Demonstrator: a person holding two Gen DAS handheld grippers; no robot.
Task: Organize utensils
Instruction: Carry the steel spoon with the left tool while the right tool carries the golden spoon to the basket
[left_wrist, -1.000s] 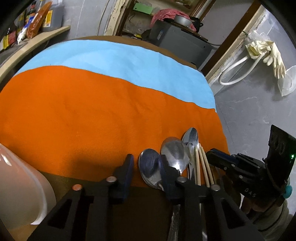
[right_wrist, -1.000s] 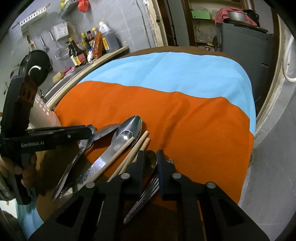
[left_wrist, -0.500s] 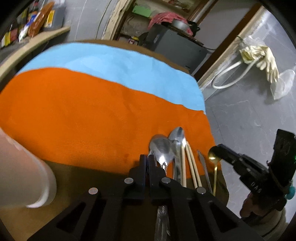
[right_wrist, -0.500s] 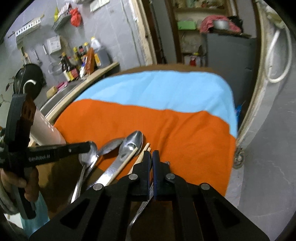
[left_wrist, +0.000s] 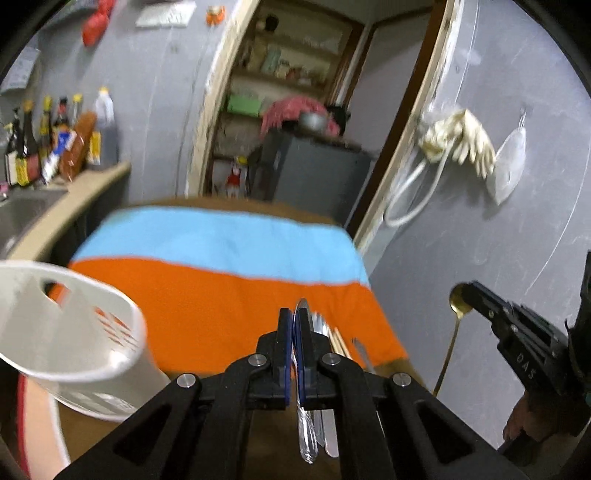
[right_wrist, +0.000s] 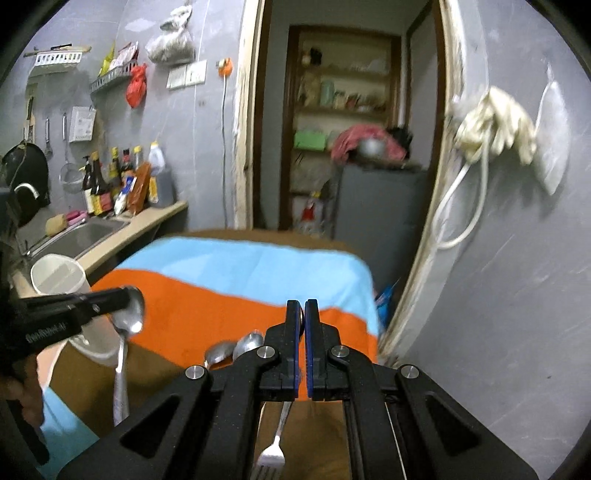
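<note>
White slotted utensil holder: stands at the bench's left edge; inside hidden, contents cannot be told.

Left hand-held gripper: jaws clamped on a steel spoon, bowl up between the pads, handle hanging straight down.

Right hand-held gripper: jaws clamped on a gold spoon, bowl up, long axis near vertical, raised off the bench.

On the orange cloth: more spoons, chopsticks, a fork, lengthwise toward the camera.

silver spoon hanging, gold spoon hanging
</note>
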